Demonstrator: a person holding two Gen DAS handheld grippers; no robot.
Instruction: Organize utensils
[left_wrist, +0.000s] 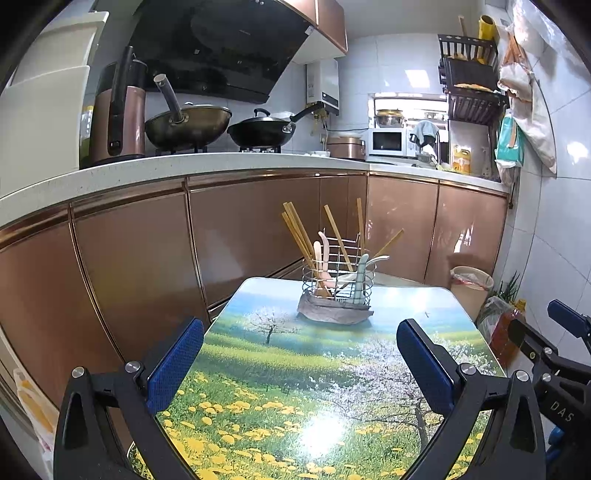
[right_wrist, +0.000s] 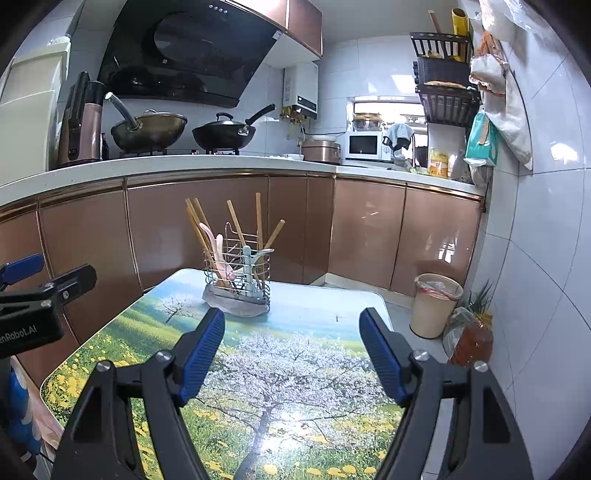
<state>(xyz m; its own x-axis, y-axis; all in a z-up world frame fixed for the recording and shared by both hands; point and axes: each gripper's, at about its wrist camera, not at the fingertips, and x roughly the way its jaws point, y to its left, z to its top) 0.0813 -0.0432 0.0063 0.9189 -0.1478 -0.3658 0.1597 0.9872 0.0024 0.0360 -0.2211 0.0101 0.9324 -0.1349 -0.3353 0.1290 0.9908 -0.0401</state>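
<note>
wooden chopsticks (left_wrist: 295, 229) fan from wire caddy (left_wrist: 338, 275), perhaps chromed.

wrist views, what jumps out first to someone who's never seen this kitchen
The table with its bright printed top of yellow flowers and a blossoming tree fills the foreground. At its far end a wire utensil holder stands on a grey cloth, bristling with chopsticks and spoons. Both the left gripper and the right gripper hang open over the table, holding nothing.
</note>
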